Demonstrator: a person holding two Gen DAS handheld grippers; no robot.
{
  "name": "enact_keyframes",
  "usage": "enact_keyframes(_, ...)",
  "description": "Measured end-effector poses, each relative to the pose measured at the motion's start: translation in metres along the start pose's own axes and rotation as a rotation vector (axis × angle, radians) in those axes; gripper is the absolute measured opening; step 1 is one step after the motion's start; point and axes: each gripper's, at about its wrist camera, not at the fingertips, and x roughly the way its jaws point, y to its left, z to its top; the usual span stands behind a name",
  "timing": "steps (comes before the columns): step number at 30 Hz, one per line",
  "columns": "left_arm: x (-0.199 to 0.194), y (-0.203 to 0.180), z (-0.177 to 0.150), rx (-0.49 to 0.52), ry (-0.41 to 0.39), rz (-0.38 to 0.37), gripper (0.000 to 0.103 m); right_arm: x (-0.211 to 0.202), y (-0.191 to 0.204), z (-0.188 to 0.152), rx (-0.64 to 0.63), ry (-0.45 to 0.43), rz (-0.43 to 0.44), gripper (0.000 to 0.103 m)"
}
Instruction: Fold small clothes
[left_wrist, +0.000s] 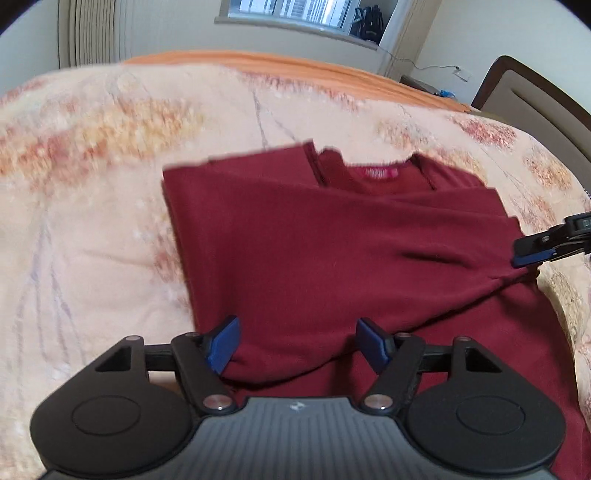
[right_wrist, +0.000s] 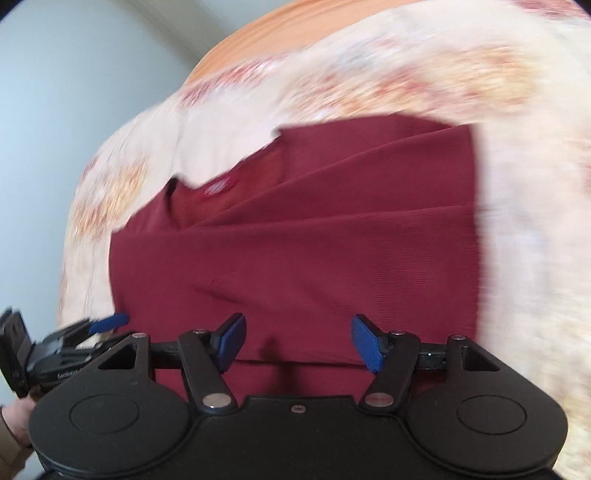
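blanket (left_wrist: 110, 177) floral, on bed | window (left_wrist: 288, 13) behind | headboard (left_wrist: 535, 99) right

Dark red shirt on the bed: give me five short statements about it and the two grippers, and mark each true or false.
1. The dark red shirt lies partly folded on a floral blanket. True.
2. The left gripper is clamped shut on the shirt's hem. False: its jaws stand apart, and no pad presses the cloth.
3. The right gripper is open over the shirt. True.
4. The shirt's neck label is hidden. False: it shows at the collar.
5. The shirt hangs in the air between the grippers. False: it rests on the blanket.
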Motion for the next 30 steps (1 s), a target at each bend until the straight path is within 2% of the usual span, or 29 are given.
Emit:
enact_keyframes(3, -0.007, -0.001, 0.015, -0.026, -0.062, -0.041, 0.083, -0.015, -0.002, 0.001, -0.004, -0.061, 0.018, 0.077)
enact_keyframes(7, 0.017, -0.006, 0.037, -0.03, -0.023, -0.078, 0.083, -0.001, -0.001, 0.01, -0.006, -0.056, 0.021, 0.077)
enact_keyframes(11, 0.045, -0.012, 0.035, 0.032, 0.052, -0.003, 0.081, 0.011, -0.008, 0.024, -0.029, -0.069, -0.008, 0.076)
enact_keyframes(12, 0.045, -0.014, 0.036, 0.043, 0.049, 0.005, 0.081, 0.012, -0.01, 0.029, -0.021, -0.07, -0.026, 0.076)
enact_keyframes(14, 0.036, -0.018, 0.043, 0.052, 0.003, -0.027, 0.082, 0.01, -0.011, 0.038, -0.018, -0.087, -0.008, 0.077)
enact_keyframes(15, 0.031, -0.019, 0.048, 0.055, -0.027, -0.044, 0.088, 0.009, -0.011, 0.04, -0.027, -0.096, 0.011, 0.078)
enact_keyframes(16, 0.03, -0.018, 0.053, 0.057, -0.05, -0.038, 0.091, 0.009, -0.011, 0.041, -0.035, -0.095, 0.021, 0.079)
enact_keyframes(18, 0.037, -0.014, 0.061, 0.051, -0.045, 0.04, 0.096, 0.014, -0.012, 0.041, -0.05, -0.058, -0.009, 0.082)
enact_keyframes(19, 0.046, -0.007, 0.063, 0.038, -0.012, 0.087, 0.095, 0.017, -0.013, 0.04, -0.056, -0.039, -0.033, 0.081)
enact_keyframes(20, 0.054, -0.001, 0.064, 0.024, 0.021, 0.111, 0.087, 0.017, -0.013, 0.039, -0.059, -0.029, -0.048, 0.081)
enact_keyframes(21, 0.057, 0.003, 0.064, 0.016, 0.035, 0.126, 0.082, 0.015, -0.013, 0.036, -0.062, -0.031, -0.049, 0.081)
enact_keyframes(22, 0.055, 0.005, 0.064, 0.014, 0.03, 0.122, 0.082, 0.01, -0.012, 0.033, -0.066, -0.04, -0.038, 0.081)
enact_keyframes(25, 0.04, -0.001, 0.056, 0.028, 0.006, 0.101, 0.089, -0.001, -0.01, 0.018, -0.067, -0.05, -0.009, 0.083)
enact_keyframes(30, 0.009, -0.01, 0.013, 0.001, 0.054, 0.077, 0.093, -0.015, -0.014, -0.026, -0.008, -0.02, 0.007, 0.084)
